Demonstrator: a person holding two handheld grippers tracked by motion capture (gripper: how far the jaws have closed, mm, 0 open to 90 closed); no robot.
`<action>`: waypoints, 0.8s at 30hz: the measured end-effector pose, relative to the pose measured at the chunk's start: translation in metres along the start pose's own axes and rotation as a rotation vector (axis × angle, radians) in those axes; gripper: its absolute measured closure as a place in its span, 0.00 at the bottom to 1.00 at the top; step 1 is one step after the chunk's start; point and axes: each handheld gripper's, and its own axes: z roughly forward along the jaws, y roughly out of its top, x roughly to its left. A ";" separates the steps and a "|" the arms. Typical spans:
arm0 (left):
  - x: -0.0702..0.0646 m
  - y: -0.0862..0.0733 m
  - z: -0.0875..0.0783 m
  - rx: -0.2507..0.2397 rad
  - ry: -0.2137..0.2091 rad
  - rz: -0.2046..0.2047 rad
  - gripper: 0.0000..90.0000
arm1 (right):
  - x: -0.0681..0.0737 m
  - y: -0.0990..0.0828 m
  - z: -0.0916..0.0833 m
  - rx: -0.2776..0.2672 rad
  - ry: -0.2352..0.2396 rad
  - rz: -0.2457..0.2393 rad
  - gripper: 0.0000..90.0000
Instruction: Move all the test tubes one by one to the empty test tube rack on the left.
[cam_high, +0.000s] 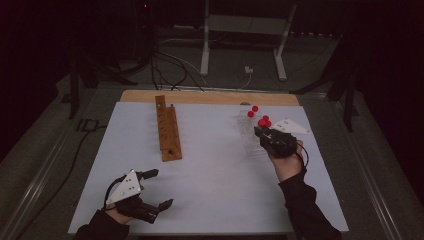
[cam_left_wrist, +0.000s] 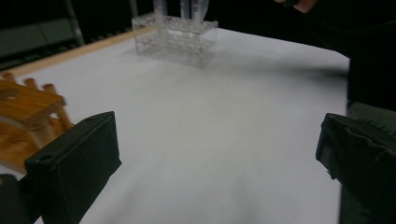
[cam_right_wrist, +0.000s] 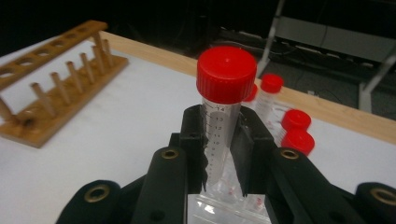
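White sheeting covers the bench (cam_high: 210, 170), dark room behind. Right hand-held gripper (cam_right_wrist: 223, 154) is clenched on a clear plastic tube with a red screw cap (cam_right_wrist: 225, 98), upright above the clear plastic rack (cam_left_wrist: 175, 35) at the far right; printed graduations on it read 13, 12, 11, 10. Left hand-held gripper (cam_high: 157, 189) rests released, jaws wide, near the wooden peg rack (cam_high: 167, 127).

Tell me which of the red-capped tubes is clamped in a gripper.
The tube with graduation marks, gripped between the right gripper's jaws just below its red cap. The other red-capped tubes stand behind it in the clear rack, untouched.
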 end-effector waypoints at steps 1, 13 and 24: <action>-0.001 0.004 0.002 0.030 0.000 -0.009 0.00 | 0.003 0.001 -0.002 -0.001 0.008 -0.002 0.83; 0.006 0.037 0.011 0.017 -0.102 -0.071 0.00 | 0.027 -0.005 -0.001 0.031 0.116 -0.031 0.83; 0.010 0.068 0.032 0.057 -0.138 -0.033 0.00 | 0.053 -0.014 0.003 0.073 0.206 -0.077 0.83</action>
